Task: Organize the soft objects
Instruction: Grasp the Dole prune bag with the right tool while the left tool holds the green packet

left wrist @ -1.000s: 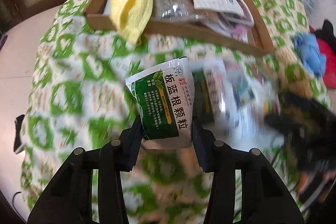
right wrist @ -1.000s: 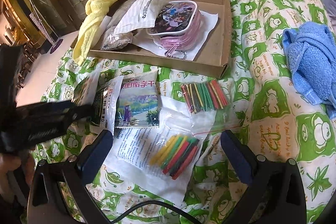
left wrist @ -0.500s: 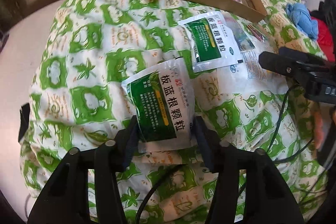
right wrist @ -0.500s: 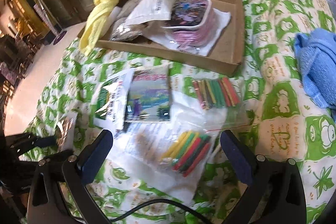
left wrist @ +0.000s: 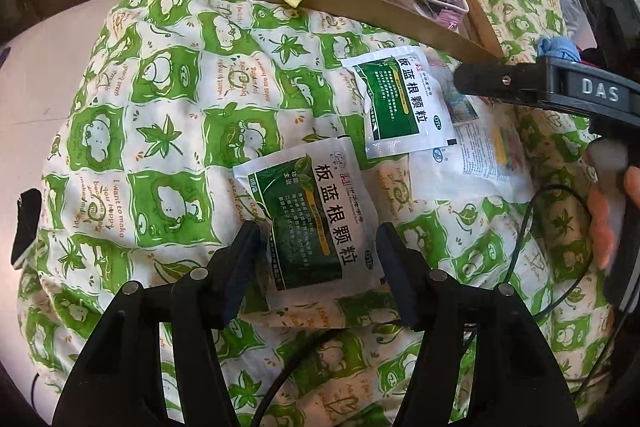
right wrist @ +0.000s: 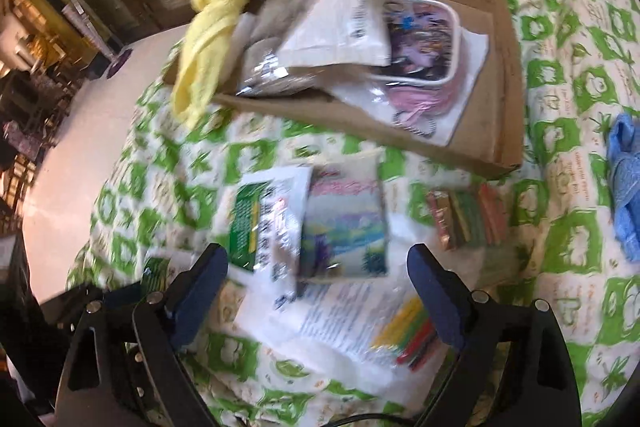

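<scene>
My left gripper (left wrist: 318,255) is open, with a green and white medicine sachet (left wrist: 316,223) lying on the quilt between its fingers. A second matching sachet (left wrist: 402,103) lies further off; it also shows in the right wrist view (right wrist: 266,223). My right gripper (right wrist: 318,301) is open and empty above a colourful packet (right wrist: 346,223) and a clear bag of coloured sticks (right wrist: 412,335). A cardboard tray (right wrist: 506,75) at the back holds a yellow towel (right wrist: 212,51), a white pouch (right wrist: 344,23) and a pink purse (right wrist: 424,43).
The green and white quilt (left wrist: 160,131) slopes down to pale floor (right wrist: 80,131) on the left. A blue towel (right wrist: 624,187) lies at the right. A second bundle of sticks (right wrist: 468,215) sits beside the packet. A black cable (left wrist: 532,227) crosses the quilt.
My left gripper pulled back from the tray, lowered the sachet to the quilt and opened its jaws. My right gripper moved forward and left over the packets.
</scene>
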### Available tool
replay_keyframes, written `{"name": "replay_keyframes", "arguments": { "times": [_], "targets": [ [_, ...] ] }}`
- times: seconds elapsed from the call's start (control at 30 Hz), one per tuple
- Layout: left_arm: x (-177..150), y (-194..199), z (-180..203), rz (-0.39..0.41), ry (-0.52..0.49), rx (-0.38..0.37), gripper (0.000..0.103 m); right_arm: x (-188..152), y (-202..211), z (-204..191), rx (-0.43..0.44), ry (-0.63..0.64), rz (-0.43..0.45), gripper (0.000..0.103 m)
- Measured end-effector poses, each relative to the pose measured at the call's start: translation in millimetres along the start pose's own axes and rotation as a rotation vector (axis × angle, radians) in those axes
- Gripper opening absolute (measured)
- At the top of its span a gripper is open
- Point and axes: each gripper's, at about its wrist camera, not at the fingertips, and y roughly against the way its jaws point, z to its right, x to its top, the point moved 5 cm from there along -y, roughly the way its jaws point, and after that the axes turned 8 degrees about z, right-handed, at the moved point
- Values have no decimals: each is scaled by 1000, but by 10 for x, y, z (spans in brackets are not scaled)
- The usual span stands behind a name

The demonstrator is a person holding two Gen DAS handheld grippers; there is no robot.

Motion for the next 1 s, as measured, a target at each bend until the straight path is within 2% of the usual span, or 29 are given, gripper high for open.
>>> {"name": "replay_keyframes", "arguments": {
  "times": [0.07, 0.13, 0.23, 0.33, 0.57, 0.73, 1.0],
  "targets": [
    [-10, -21, 15, -3, -1, 4, 61, 13, 4, 120, -67, 18, 5, 89],
    [-13, -42, 10, -7, -7, 12, 61, 12, -1, 253, -140, 39, 10, 83],
    [-19, -47, 7, -7, -22, 23, 61, -12, -90, 363, -173, 48, -13, 82],
    [11, -85, 46, -4, -21, 25, 61, -64, -232, 253, -150, 81, -40, 81],
    [32, -102, 38, 2, -19, 23, 61, -23, -362, -226, -135, 213, -21, 81],
    [39, -103, 24, 6, -18, 18, 61, 114, -466, -292, -63, 122, -37, 81],
    [87, -81, 14, 29, -13, 16, 61, 373, -759, -193, -73, -7, -78, 80]
  ]
}}
